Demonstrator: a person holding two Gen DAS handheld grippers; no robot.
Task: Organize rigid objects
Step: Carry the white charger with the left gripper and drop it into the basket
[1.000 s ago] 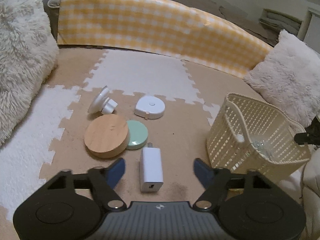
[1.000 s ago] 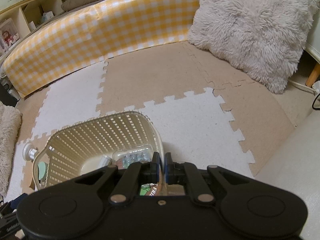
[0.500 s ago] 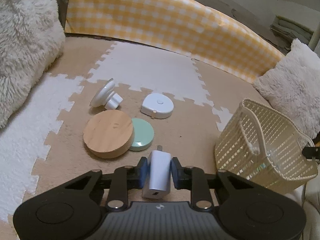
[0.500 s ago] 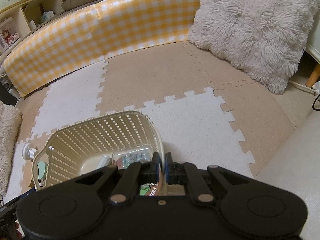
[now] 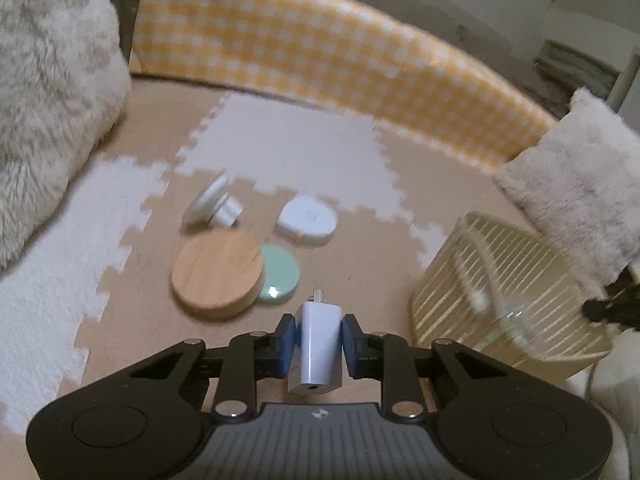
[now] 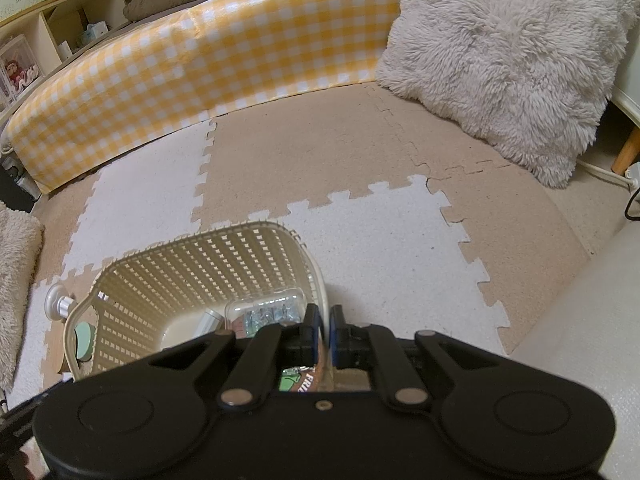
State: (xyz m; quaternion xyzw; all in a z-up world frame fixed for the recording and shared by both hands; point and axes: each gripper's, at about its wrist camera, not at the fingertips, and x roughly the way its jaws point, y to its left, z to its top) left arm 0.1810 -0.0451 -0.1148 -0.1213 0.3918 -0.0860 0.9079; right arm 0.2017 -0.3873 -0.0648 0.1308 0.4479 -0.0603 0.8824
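My left gripper [image 5: 319, 340] is shut on a white charger plug [image 5: 319, 344] and holds it above the foam mat. Ahead on the mat lie a round wooden lid [image 5: 218, 276], a mint green disc [image 5: 279, 274], a white oval tape measure [image 5: 307, 221] and a white suction-cup knob [image 5: 212, 202]. The cream lattice basket [image 5: 504, 288] stands to the right. My right gripper [image 6: 324, 336] is shut on the basket's near rim [image 6: 322, 300]. Inside the basket lie a clear plastic box [image 6: 264, 310] and a small cylinder [image 6: 208, 320].
A yellow checked cushion wall [image 5: 340, 52] bounds the far side. Fluffy white pillows lie at the left [image 5: 52, 92] and right [image 6: 504, 56]. A shelf unit [image 6: 52, 40] stands behind the wall. A wooden furniture leg [image 6: 626, 148] and a cable are at far right.
My left gripper closed on the white charger plug and lifted it off the mat. The right gripper has stayed shut on the basket rim.
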